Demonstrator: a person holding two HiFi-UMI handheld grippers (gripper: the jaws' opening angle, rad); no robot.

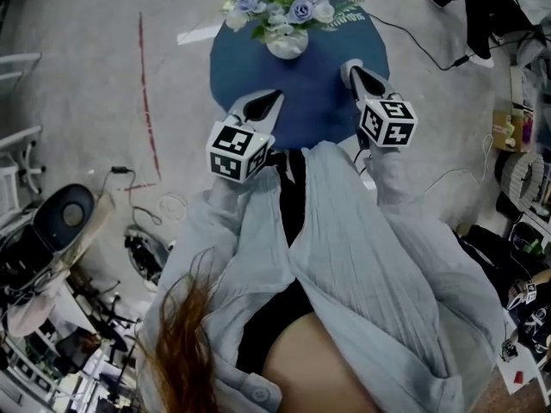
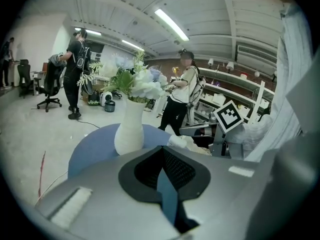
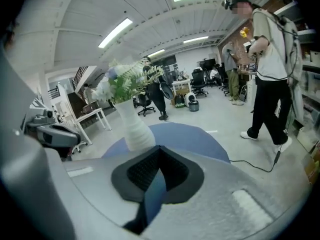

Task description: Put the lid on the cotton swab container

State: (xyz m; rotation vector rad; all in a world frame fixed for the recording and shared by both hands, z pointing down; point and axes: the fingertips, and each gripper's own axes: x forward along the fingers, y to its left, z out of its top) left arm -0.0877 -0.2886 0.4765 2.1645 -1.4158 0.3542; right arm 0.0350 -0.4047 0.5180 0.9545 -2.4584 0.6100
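Left hand-held gripper and right hand-held gripper, jaws together, over blue table before vase

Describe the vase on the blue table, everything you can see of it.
The vase is plain white, perhaps ceramic, with a rounded belly that narrows to a slimmer neck. It stands upright near the far edge of the round blue table. It holds a full bunch of pale blue and white flowers with green leaves that spread wider than the vase.
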